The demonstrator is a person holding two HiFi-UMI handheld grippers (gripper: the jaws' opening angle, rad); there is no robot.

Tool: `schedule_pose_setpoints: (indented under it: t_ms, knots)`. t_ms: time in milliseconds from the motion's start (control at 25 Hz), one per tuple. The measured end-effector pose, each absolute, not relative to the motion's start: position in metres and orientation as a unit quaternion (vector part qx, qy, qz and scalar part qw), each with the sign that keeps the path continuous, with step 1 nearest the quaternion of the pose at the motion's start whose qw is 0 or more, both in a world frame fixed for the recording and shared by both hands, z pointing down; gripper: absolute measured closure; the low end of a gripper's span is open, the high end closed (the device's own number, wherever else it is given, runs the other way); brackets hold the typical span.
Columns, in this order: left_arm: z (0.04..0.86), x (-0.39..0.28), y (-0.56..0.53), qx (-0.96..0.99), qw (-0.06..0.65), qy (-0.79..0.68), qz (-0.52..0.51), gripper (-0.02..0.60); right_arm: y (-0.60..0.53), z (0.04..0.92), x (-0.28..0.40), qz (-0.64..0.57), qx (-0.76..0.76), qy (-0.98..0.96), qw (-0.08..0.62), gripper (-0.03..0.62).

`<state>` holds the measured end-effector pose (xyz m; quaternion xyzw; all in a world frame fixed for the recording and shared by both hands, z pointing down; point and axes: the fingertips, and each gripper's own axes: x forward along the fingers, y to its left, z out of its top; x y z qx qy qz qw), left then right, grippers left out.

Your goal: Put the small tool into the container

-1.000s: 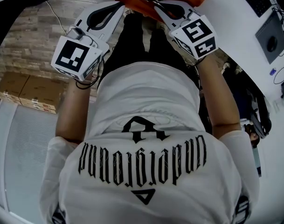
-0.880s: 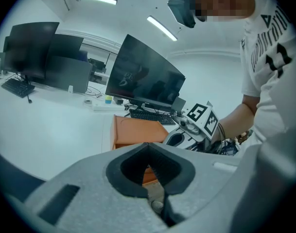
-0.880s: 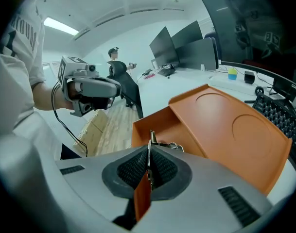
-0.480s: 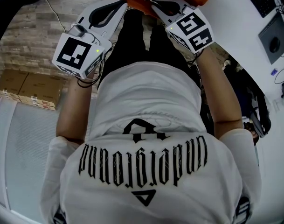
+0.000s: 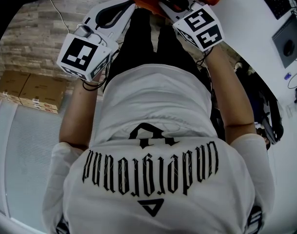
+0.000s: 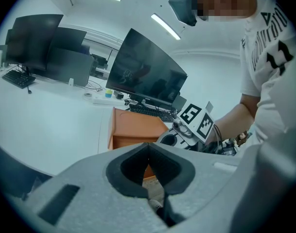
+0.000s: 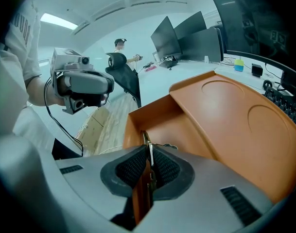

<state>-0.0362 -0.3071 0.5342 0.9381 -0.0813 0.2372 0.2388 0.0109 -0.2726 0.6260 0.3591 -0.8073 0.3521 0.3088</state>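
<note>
Right gripper (image 7: 148, 149) is clamped on the small tool (image 7: 147, 140) at the near edge of the container (image 7: 160, 120); depositing it appears outstanding. Left gripper (image 6: 148, 147), to the left, is closed and empty.

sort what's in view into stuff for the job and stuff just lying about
For the job:
small tool, pinched in the shut right gripper
orange container

Lying about:
monitors
keyboard
cardboard boxes on the floor
office chair
left gripper, shut with nothing in it
</note>
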Motion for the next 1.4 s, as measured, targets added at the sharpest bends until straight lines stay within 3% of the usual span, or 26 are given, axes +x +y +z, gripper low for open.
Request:
schedule_pose_setpoints:
  t_ms: [200,360,600,1040,1400]
  knots:
    - [0.533,-0.036,-0.305,0.938,0.238,-0.082,0.237,0.566,-0.275,0.626,0.011,0.346,0.365,-0.807,0.31,0.571]
    - [0.533,-0.037,-0.302,0.938,0.238,-0.083,0.238,0.566,-0.276,0.626,0.013,0.34,0.375,-0.804,0.311,0.501]
    - [0.531,-0.037,-0.288,0.938,0.237,-0.085,0.237,0.566,-0.276,0.617,0.02,0.323,0.394,-0.802,0.312,0.464]
    - [0.502,-0.023,-0.252,0.946,0.218,-0.095,0.221,0.566,-0.265,0.561,0.046,0.275,0.423,-0.814,0.289,0.461]
    - [0.436,0.014,-0.218,0.959,0.201,-0.114,0.161,0.566,-0.247,0.456,0.058,0.194,0.433,-0.845,0.248,0.462]
